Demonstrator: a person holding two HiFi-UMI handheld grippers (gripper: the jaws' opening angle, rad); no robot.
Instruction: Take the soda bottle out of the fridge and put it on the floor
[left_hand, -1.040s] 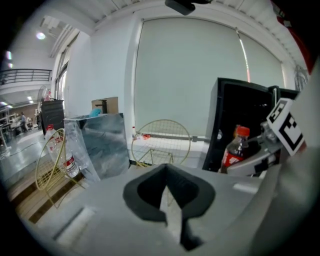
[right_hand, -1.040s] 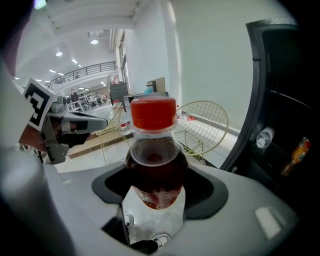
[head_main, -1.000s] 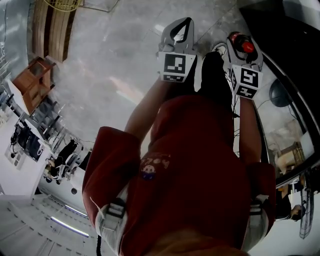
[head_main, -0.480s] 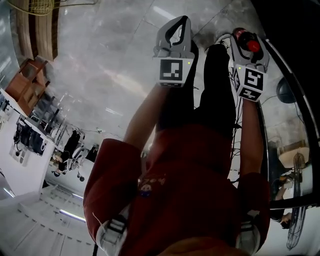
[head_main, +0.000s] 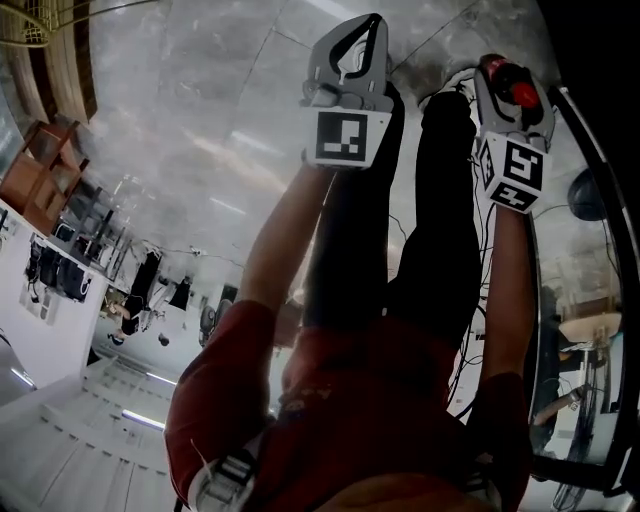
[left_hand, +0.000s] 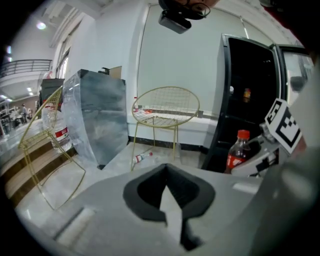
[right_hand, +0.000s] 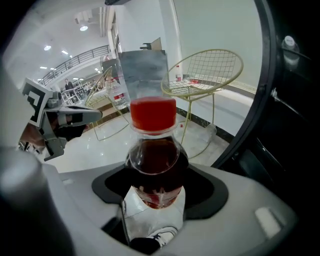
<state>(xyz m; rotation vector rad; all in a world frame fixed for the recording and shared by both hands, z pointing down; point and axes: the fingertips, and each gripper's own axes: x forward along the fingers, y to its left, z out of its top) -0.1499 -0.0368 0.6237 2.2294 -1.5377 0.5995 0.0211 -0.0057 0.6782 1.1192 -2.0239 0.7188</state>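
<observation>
Item: soda bottle (right_hand: 155, 160), dark drink, red cap, upright
Location: was out of the fridge (left_hand: 245, 110) and not yet on the floor (head_main: 200, 120), carried in the right gripper (head_main: 512, 88)
Right gripper: jaws were clamped on the bottle's body, below the shoulder
Left gripper (left_hand: 167, 169): jaws were together, nothing between them
Step in hand: judged to be lowering the bottle to the floor
Handling note: bottle was best kept vertical, base set flat on bare tile and clear of the person's shoe (right_hand: 150, 234) seen beneath it; jaws were to part only once the base sat firm
Risk: a tilted base or early release could have tipped it
</observation>
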